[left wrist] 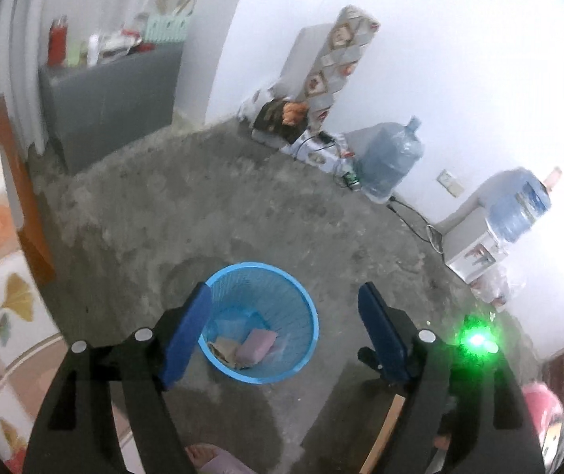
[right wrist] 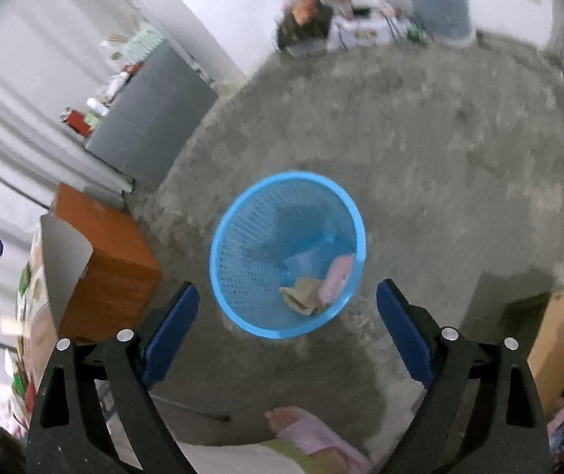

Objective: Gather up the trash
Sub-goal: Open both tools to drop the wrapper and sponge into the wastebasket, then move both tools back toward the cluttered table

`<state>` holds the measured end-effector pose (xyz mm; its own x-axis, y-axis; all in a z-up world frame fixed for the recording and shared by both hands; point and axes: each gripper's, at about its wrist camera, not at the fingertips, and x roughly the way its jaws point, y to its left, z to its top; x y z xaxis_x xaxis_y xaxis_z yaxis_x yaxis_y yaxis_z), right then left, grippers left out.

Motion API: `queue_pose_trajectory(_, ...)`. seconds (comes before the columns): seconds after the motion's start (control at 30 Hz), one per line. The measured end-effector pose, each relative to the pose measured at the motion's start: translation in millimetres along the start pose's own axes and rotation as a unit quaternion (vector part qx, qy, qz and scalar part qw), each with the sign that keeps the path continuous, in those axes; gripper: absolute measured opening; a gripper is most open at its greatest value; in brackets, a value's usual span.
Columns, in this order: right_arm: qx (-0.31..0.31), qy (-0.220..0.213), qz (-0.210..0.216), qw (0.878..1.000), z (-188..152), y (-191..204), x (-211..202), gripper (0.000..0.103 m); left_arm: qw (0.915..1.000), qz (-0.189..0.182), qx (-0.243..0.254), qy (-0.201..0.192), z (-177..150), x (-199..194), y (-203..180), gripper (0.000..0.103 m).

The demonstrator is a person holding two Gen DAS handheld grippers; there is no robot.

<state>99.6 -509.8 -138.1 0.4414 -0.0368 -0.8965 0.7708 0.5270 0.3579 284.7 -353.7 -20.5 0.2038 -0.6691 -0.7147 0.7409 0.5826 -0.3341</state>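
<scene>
Left wrist view: the left gripper (left wrist: 282,296) is seen with its jaws spread wide and nothing held between them. Just beyond the blue fingers (left wrist: 187,335), a blue mesh wastebasket (left wrist: 301,308) stands upright on the grey concrete floor (left wrist: 242,205). Inside it, a pink packet (left wrist: 256,345) and a crumpled brown paper (left wrist: 224,349) are lain against the near wall, beside pale blue scraps. Farther off, a large water bottle (left wrist: 392,158) is set against the white wall, and a water dispenser (left wrist: 475,245) is placed to its right. A grey cabinet (left wrist: 112,98) carrying bottles is seen at the upper left.

In the right wrist view, the right gripper (right wrist: 287,296) is likewise held with its jaws wide and empty, above the same wastebasket (right wrist: 242,229). The pink packet (right wrist: 337,278) and the brown paper (right wrist: 301,294) are seen at its bottom, touching each other. An orange-brown wooden cabinet (right wrist: 112,260) stands to the left of the basket, and a bare foot (right wrist: 285,418) is seen on the floor near the lower edge.
</scene>
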Motion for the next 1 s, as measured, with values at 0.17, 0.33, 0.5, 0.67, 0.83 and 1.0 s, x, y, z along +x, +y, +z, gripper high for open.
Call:
queue_pose_trajectory(0.17,-0.062,-0.058,0.003,0.996,-7.5,30.3,-45.0,0.094,0.9972,0.014,0.043,-0.06,-12.4,-71.2,-17.9,0.084)
queue_pose_trajectory(0.33,-0.126,-0.095,0.037,0.987,-16.4,75.8,-86.3,0.095,0.993,0.017,0.029,-0.113,-29.2,-130.8,-19.8,0.089)
queue_pose_trajectory(0.5,-0.196,-0.119,0.058,0.972,-31.2,124.2,-118.4,0.095,0.9863,0.041,0.001,-0.159,-55.0,-184.8,-2.7,0.089)
queue_pose_trajectory(0.67,-0.233,-0.119,0.073,0.962,-43.7,152.5,-131.8,0.095,0.9753,0.084,-0.054,-0.197,-86.3,-249.8,37.2,0.089)
queue_pose_trajectory(0.83,-0.269,-0.14,0.129,0.944,-57.5,187.6,-154.4,0.095,0.9485,0.149,-0.124,-0.25,-112.5,-326.5,84.9,0.093)
queue_pose_trajectory(1.0,-0.269,-0.087,0.212,0.935,-59.0,223.0,-154.4,0.095,0.9158,0.216,-0.171,-0.293,-153.2,-396.6,122.6,0.094)
